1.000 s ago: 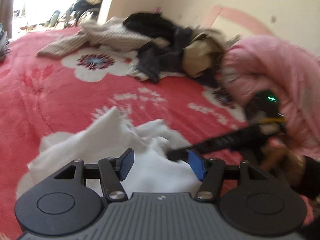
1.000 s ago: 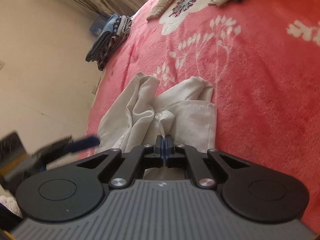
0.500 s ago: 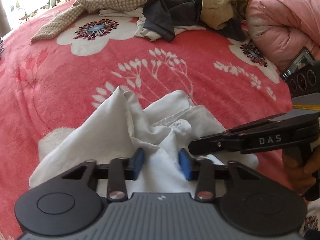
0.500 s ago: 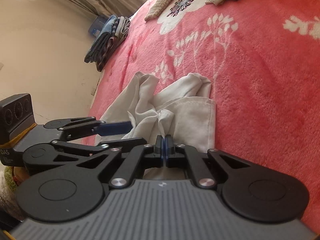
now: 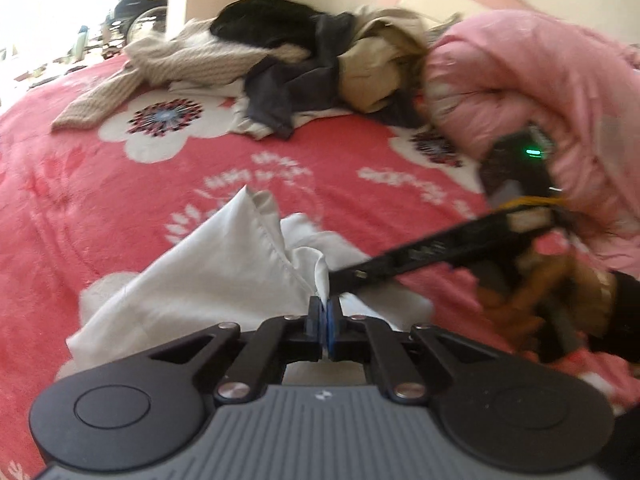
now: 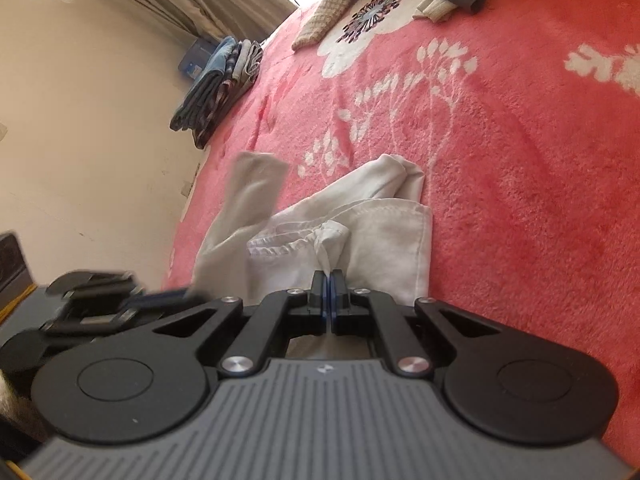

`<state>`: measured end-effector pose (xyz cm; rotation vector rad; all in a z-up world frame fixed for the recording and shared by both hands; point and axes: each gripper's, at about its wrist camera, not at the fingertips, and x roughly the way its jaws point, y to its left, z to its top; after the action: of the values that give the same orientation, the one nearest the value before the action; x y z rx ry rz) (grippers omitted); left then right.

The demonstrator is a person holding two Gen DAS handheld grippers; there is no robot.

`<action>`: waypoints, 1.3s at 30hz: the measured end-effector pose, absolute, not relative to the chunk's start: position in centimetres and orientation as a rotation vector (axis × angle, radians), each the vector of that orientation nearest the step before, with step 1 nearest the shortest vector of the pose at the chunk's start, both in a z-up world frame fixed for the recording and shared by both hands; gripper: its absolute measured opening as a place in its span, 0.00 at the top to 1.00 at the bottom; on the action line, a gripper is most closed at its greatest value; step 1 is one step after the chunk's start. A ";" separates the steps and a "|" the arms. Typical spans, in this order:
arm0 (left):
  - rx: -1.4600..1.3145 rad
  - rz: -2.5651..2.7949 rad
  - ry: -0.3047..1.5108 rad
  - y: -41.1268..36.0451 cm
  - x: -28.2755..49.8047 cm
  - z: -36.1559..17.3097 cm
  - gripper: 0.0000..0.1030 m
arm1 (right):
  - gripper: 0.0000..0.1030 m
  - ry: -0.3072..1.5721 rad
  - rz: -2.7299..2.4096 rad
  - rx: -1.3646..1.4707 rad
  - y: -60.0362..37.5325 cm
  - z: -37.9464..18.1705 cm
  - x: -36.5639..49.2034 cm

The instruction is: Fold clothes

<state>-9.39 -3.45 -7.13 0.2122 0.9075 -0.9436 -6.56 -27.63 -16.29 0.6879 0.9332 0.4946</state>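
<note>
White garment (image 5: 224, 276) – red blanket (image 5: 100, 184), white flowers.

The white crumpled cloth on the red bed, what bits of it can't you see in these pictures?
- Left wrist view: the near edge of the white crumpled cloth is hidden behind the left gripper, shut on a fold.
- Right wrist view: the cloth's near part sits behind the right gripper, also shut on it; its left flap is blurred.
- What kind of garment it is: too bunched up on the red flowered blanket to tell.
</note>
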 end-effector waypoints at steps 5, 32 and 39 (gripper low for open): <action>0.208 -1.004 0.959 -4.0 -10.6 -8.1 0.98 | 1.00 0.929 0.494 0.716 -27.8 -16.3 -6.6; 0.065 -0.951 0.931 -3.7 -10.9 -12.0 0.93 | 0.57 0.987 0.577 0.613 -24.6 -14.7 -7.4; -0.090 -1.054 0.808 -0.2 -12.4 -8.8 0.60 | 0.96 0.936 0.580 0.463 -23.6 -12.2 -7.5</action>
<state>-12.41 -0.16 -8.84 -0.0896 0.8083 -1.0536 -7.54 -23.63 -12.21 0.4634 0.9365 0.5802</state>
